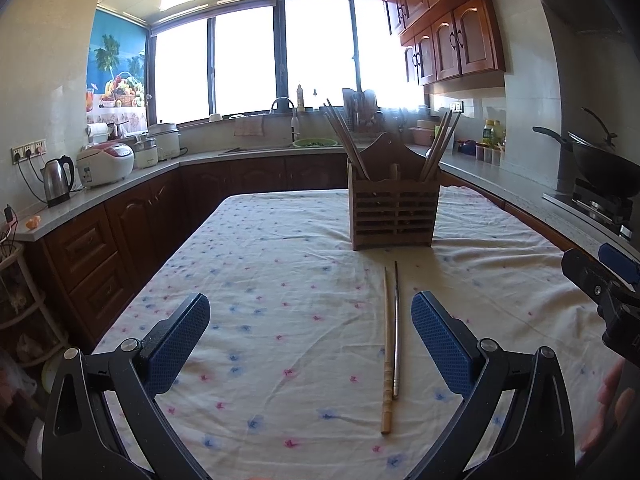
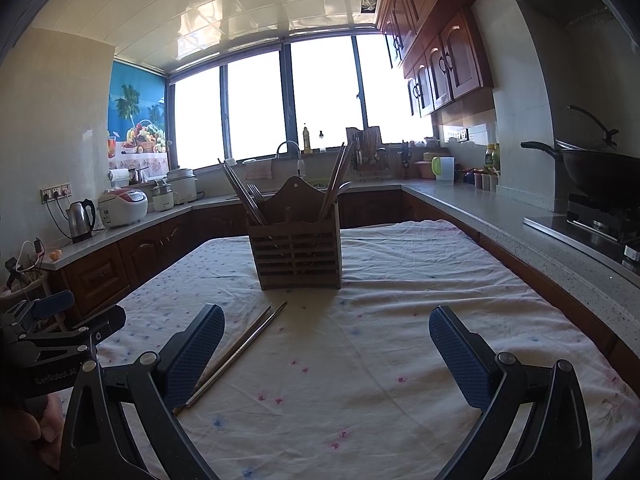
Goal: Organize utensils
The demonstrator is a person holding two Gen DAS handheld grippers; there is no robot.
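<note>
A wooden slatted utensil holder [image 1: 394,216] stands on the table's flowered cloth [image 1: 280,280], with chopsticks leaning out at its left and right. It also shows in the right wrist view [image 2: 298,258]. A wooden chopstick [image 1: 387,356] and a metal chopstick [image 1: 397,332] lie side by side on the cloth in front of the holder; they also show in the right wrist view [image 2: 240,352]. My left gripper [image 1: 310,322] is open and empty, the chopsticks lying just inside its right finger. My right gripper [image 2: 326,338] is open and empty, the chopsticks beside its left finger.
Kitchen counters run around the table: a kettle [image 1: 58,180] and rice cooker [image 1: 106,164] on the left, a sink [image 1: 280,144] at the back, a wok [image 1: 600,160] on the stove at right. The right gripper's body [image 1: 608,292] sits at the left view's right edge.
</note>
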